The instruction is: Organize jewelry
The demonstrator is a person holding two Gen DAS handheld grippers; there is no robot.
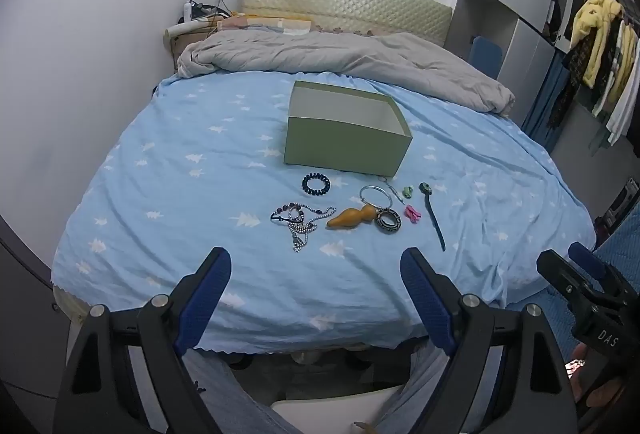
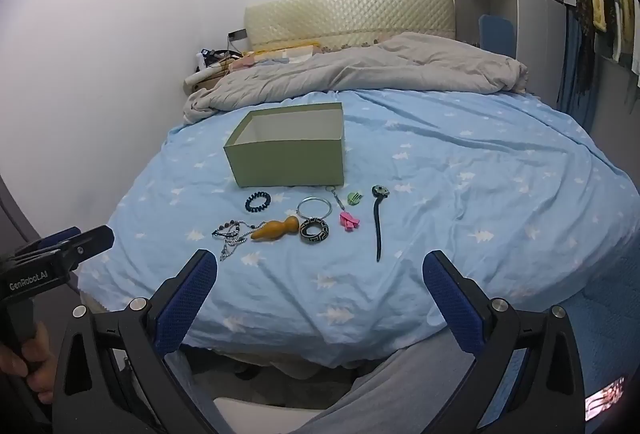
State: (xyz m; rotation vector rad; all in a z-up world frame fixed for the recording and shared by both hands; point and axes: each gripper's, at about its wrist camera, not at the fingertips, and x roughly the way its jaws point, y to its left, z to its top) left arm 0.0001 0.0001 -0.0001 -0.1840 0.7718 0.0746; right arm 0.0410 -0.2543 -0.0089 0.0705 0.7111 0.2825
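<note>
An open, empty green box (image 1: 344,149) (image 2: 288,163) stands on the blue bedsheet. In front of it lie a black spiral hair tie (image 1: 316,184) (image 2: 258,201), a bead necklace (image 1: 300,222) (image 2: 232,236), an orange gourd (image 1: 352,218) (image 2: 276,228), a silver bangle (image 1: 375,193) (image 2: 314,209), a patterned black ring (image 1: 387,220) (image 2: 314,231), a keychain (image 1: 394,189), a pink clip (image 1: 413,214) (image 2: 349,222), a green clip (image 1: 408,191) (image 2: 354,198) and a dark hair stick (image 1: 434,218) (image 2: 378,222). My left gripper (image 1: 316,270) and right gripper (image 2: 320,272) are open and empty, held back over the bed's near edge.
A grey duvet (image 1: 340,57) is bunched behind the box, before a padded headboard (image 1: 344,5). A white wall is at left. A wardrobe with hanging clothes (image 1: 600,45) is at right. The bedsheet (image 1: 180,153) spreads wide on both sides.
</note>
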